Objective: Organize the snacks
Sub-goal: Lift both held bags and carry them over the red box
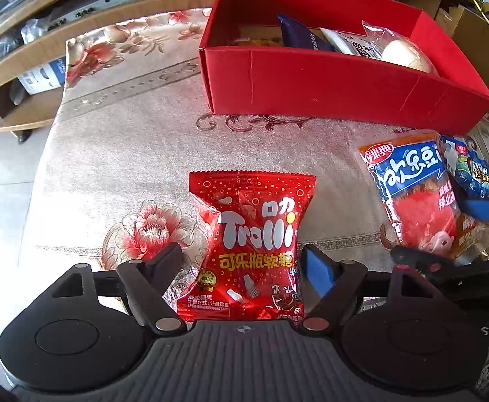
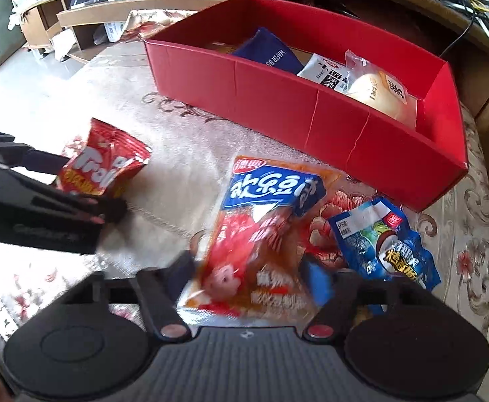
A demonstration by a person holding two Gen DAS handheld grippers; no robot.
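A red Trolli candy bag (image 1: 251,241) lies on the flowered cloth between the open fingers of my left gripper (image 1: 244,261), which do not press it; it also shows in the right wrist view (image 2: 100,164). A blue and orange spicy snack pack (image 2: 261,231) lies between the open fingers of my right gripper (image 2: 251,274); it also shows in the left wrist view (image 1: 415,194). A small blue coconut snack bag (image 2: 385,244) lies to its right. The red box (image 1: 311,87) behind holds a dark blue pack (image 2: 271,53), a white pack (image 2: 324,70) and a wrapped bun (image 2: 381,93).
The table is covered by a beige cloth with red flowers (image 1: 117,134). Wooden shelves (image 1: 26,57) with electronics stand behind and left. The left gripper's body (image 2: 26,194) fills the left side of the right wrist view. Cables (image 2: 472,10) hang at the back right.
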